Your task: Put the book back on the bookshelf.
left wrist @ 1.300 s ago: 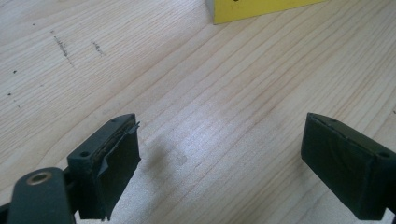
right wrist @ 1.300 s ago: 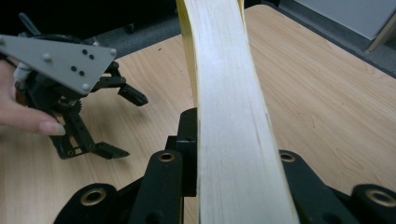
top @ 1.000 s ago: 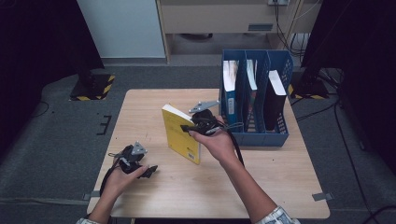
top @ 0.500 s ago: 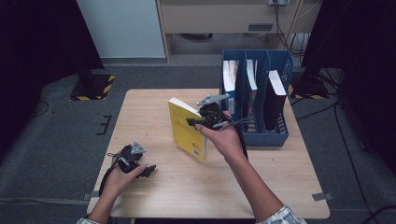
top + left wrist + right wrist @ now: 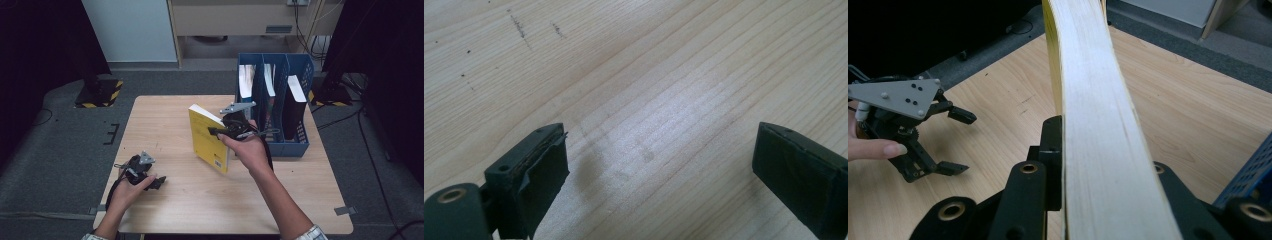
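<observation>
The wooden surface (image 5: 165, 120) carries a blue file rack (image 5: 295, 145) at its far right, with three compartments that each hold upright books or folders. Just to the rack's left, a yellow book (image 5: 207, 142) is held clear of the surface, tilted with its page edges upward, and the right gripper (image 5: 216, 132) has its fingers clamped on the book's near edge, one on each cover, as the right gripper view shows. The left gripper (image 5: 161, 182) rests low at the near left of the surface, well apart from the book, its fingers (image 5: 531, 172) spread wide with nothing between them.
</observation>
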A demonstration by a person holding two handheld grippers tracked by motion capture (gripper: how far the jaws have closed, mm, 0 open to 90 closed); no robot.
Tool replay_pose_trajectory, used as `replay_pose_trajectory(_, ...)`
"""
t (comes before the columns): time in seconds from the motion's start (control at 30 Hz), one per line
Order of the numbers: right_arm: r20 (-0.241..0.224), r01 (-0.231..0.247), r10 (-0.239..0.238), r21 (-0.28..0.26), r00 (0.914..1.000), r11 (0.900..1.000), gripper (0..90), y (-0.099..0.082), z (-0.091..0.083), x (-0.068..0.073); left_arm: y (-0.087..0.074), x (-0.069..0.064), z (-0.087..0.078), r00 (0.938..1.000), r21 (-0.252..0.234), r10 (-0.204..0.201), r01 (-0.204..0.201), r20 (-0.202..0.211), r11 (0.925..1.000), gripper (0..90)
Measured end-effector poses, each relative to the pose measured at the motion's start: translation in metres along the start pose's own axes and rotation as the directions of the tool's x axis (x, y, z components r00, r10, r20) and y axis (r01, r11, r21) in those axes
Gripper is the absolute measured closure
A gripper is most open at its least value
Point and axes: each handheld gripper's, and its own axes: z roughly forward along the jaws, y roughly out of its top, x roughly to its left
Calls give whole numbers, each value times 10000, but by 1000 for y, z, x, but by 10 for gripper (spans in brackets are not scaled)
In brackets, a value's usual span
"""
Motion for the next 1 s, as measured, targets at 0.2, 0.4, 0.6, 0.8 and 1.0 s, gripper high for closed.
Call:
replay_pose_trajectory(0.2,-22,-143,143,-81,9999,9999,752,-4,-6,-5,-1,1,1,10000,76,-21,22,-59,10000,73)
replay_pose_trajectory(0.4,-40,-64,64,-96,10000,9999,752,-6,-11,-7,-1,1,1,9999,67,-95,96,-96,9999,73)
replay_pose_trajectory(0.6,33,-82,83,-196,10000,9998,751,-9,-20,-9,-1,2,1,9999,77,-63,64,-146,9999,73)
replay_pose_trajectory(0.8,15,-90,90,-193,10000,9998,752,-15,-25,-10,-1,2,2,9999,27,-5,5,-161,10000,71)
replay_pose_trajectory(1.0,-124,-362,359,-253,9993,9990,752,-23,-30,-15,-2,3,3,9997,80,-127,128,-228,9999,70)
